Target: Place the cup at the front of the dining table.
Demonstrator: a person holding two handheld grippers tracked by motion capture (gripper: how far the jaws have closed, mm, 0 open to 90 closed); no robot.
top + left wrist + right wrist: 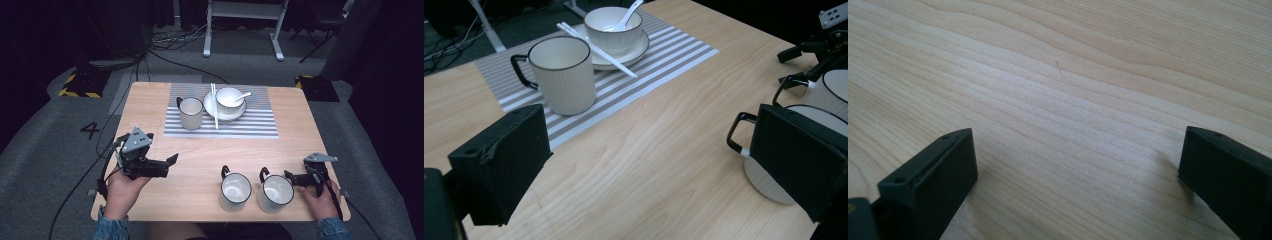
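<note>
Standing near the front edge of the desk (300, 130), two white ribbed mugs with dark rims sit side by side: the left mug (235, 191) and the right mug (274, 193), each with its black handle turned toward the far left. The right tongs (291, 178) lie just to the right of the right mug, low over the wood, their tips close beside its rim; their jaws stand wide apart with bare desk between them, gripping nothing. The left tongs (172, 161) are held well to the left of the left mug, pointing right toward it, jaws also spread wide and empty; in the left gripper view the left mug (769, 185) sits partly behind the right-hand jaw. Farther back, a grey striped placemat (250, 127) carries a third mug (191, 113) at its left, and a bowl (230, 98) with a white spoon (243, 95) on a plate (210, 107), with chopsticks (215, 107) laid across the plate's left edge.
</note>
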